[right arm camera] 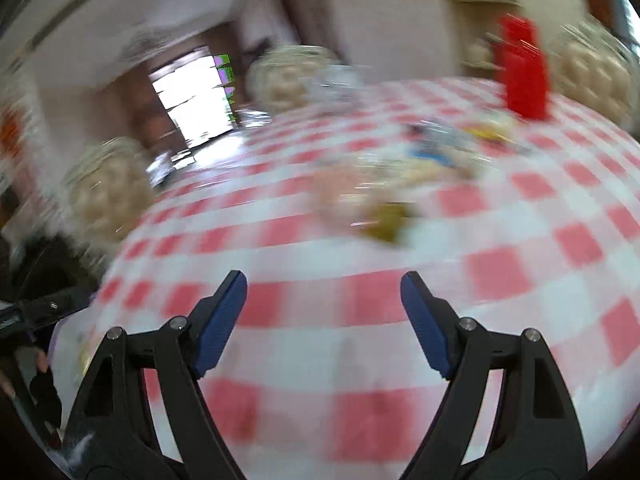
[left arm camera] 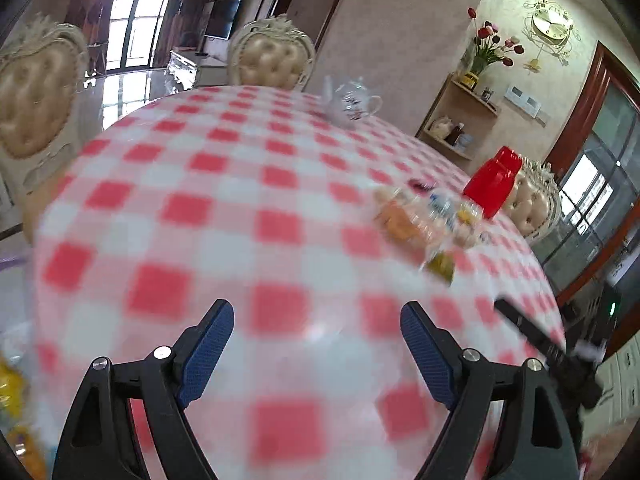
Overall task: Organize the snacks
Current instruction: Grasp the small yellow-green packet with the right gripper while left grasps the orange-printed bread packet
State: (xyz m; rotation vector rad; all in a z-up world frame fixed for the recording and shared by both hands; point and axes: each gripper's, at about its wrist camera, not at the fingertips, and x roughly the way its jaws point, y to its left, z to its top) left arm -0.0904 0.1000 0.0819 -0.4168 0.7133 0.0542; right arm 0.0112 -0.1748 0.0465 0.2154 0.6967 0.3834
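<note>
Left claw [left arm camera: 317,320]: spread wide over the red-and-white checked cloth [left arm camera: 224,208] of the bench, nothing between the blue pads [left arm camera: 208,354]. Right claw [right arm camera: 324,292]: likewise parted, empty, above bare cloth in its own view. No earlier view to compare.

Left wrist view, left to right: blurred yellow wrappers [left arm camera: 10,392] at the near left edge, too smeared to name. Two cream tufted chairs [left arm camera: 272,58] behind the far rim. White teapot [left arm camera: 352,100] near the far edge. Scattered snacks [left arm camera: 428,216] in a loose cluster on the right half of the bench, well apart from both claws: orange, blue, yellow and olive-green packets, details lost to blur. Red container [left arm camera: 494,182] upright just behind the cluster. Black finger of the other tool [left arm camera: 532,330] poking in at the right.

Right wrist view: heavy smear throughout; snacks ahead and slightly right of centre, red container beyond them near the far edge.
</note>
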